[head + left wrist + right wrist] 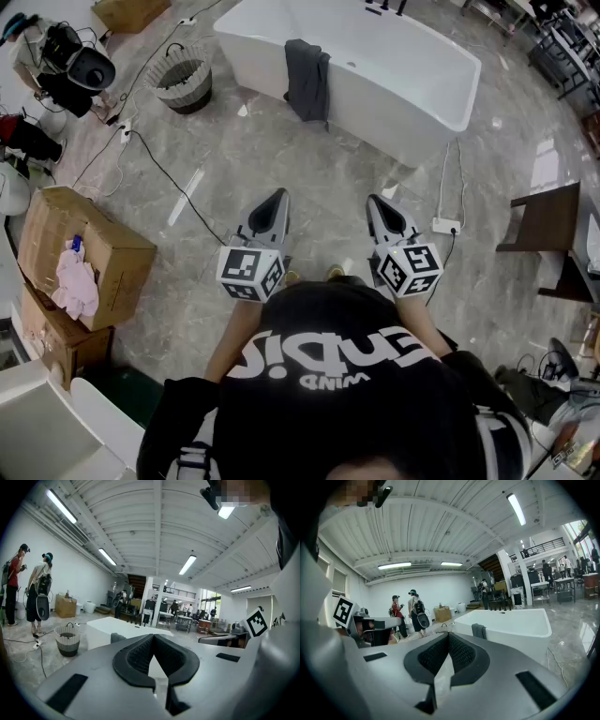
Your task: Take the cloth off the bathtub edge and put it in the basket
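Observation:
A dark grey cloth (307,80) hangs over the near edge of the white bathtub (394,66) at the top of the head view. A round woven basket (183,84) stands on the floor left of the tub. Both grippers are held level in front of the person, well short of the tub. My left gripper (277,195) is shut and empty, and so is my right gripper (376,201). Over its jaws, the left gripper view shows the basket (67,641) and the tub (123,629). The right gripper view shows the cloth (478,631) on the tub (513,624).
Cardboard boxes (89,253) with a pink rag (77,281) stand at the left. Cables and a power strip (446,226) lie on the marble floor. A dark wooden stool (548,230) is at the right. Two people (38,592) stand beyond the basket.

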Available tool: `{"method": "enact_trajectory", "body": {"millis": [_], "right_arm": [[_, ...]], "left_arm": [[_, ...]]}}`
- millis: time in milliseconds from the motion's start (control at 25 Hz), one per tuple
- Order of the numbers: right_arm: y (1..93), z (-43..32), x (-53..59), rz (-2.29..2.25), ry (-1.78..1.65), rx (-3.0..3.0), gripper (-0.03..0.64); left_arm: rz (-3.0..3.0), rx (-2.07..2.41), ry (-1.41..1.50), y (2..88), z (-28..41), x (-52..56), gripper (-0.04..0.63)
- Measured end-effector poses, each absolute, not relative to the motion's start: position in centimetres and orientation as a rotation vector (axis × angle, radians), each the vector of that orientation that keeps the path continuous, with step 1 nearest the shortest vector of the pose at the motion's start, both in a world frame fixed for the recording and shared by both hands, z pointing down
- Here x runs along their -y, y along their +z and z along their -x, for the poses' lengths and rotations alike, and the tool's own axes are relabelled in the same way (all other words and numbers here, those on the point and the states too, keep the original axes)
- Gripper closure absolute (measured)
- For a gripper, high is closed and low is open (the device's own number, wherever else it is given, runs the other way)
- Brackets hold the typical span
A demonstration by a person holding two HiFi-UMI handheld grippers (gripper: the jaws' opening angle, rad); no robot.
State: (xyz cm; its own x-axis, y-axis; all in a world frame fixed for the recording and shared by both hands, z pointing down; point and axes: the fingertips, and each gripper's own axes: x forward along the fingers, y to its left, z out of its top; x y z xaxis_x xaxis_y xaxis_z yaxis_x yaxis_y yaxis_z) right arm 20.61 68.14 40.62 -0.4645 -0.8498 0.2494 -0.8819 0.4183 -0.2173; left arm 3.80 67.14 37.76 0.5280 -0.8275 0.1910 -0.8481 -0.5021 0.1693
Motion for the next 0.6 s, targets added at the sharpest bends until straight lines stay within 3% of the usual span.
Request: {"method": "enact_trajectory", "body": {"millis": [600], "right_arm": [[41.4, -15.5, -68.7, -1.58, 0.494, 2.561, 0.603]], "left_arm": [[-2.559, 1.349, 0.128, 38.8, 0.5, -66.3, 0.581]]}}
